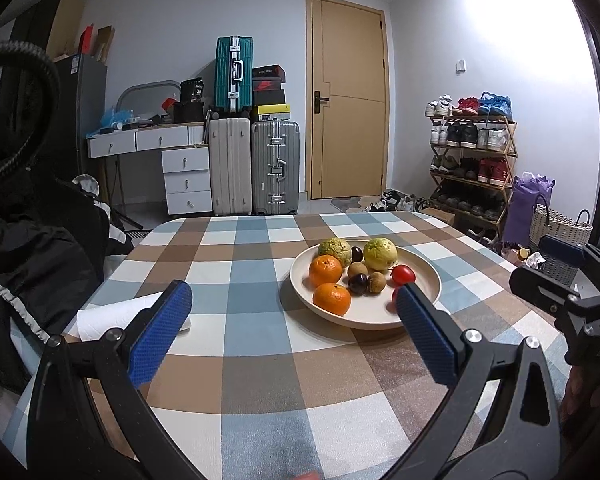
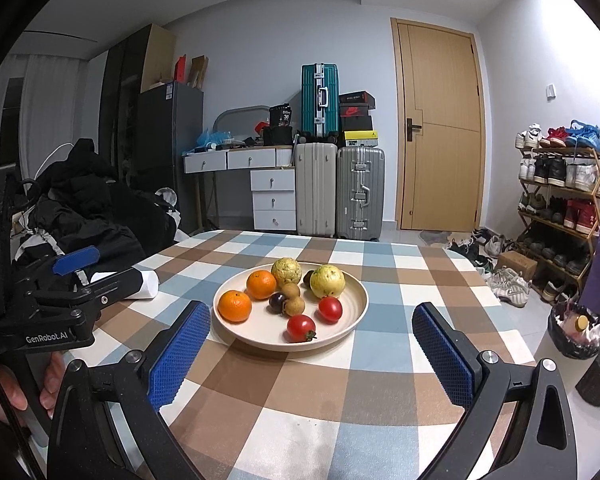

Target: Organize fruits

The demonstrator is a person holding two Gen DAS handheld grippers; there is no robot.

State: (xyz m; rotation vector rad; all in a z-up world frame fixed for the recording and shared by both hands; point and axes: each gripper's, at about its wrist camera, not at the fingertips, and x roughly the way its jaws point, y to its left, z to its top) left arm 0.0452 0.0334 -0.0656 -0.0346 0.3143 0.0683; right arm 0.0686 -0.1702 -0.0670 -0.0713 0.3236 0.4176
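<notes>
A cream plate (image 2: 352, 320) on the checked worktop (image 2: 300, 400) holds two oranges (image 2: 235, 305), two guavas (image 2: 327, 281) and two tomatoes (image 2: 301, 328). The left tool (image 1: 294, 304) and right tool (image 2: 311, 322) both gape wide apart, holding and touching nothing.

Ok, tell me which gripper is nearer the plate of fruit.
Left, marginally. The left gripper has one finger overlapping the plate's near rim; the right gripper hangs just short of it, open. Neither touches anything.
</notes>
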